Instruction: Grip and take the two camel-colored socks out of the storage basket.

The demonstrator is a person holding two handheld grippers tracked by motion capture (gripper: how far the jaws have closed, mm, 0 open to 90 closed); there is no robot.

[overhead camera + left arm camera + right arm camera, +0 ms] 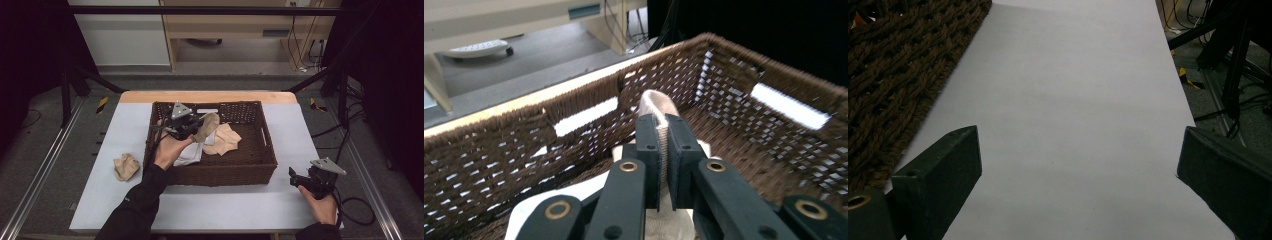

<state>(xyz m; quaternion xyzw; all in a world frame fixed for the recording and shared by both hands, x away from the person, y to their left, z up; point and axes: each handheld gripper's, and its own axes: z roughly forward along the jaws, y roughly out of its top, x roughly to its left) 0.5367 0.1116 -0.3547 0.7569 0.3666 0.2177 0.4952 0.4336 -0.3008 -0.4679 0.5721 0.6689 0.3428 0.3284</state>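
A brown wicker basket (226, 173) stands in the middle of the white table (225, 206). My left gripper (195, 124) hangs over the basket's left half, shut on a beige cloth (208, 127) that droops from the jaws. In the left gripper view the two jaws (663, 122) pinch a fold of this beige cloth (655, 102) in front of the basket's far wall (499, 150). My right gripper (299, 179) rests near the table's right front edge, open. Its jaws (1078, 150) stand wide apart over bare table beside the basket's side (893, 60).
Inside the basket lie a white cloth (191, 155) and a peach cloth (223, 140). A crumpled beige cloth (126, 166) sits on the table left of the basket. Black frame bars and cables (350, 210) run along the table's sides.
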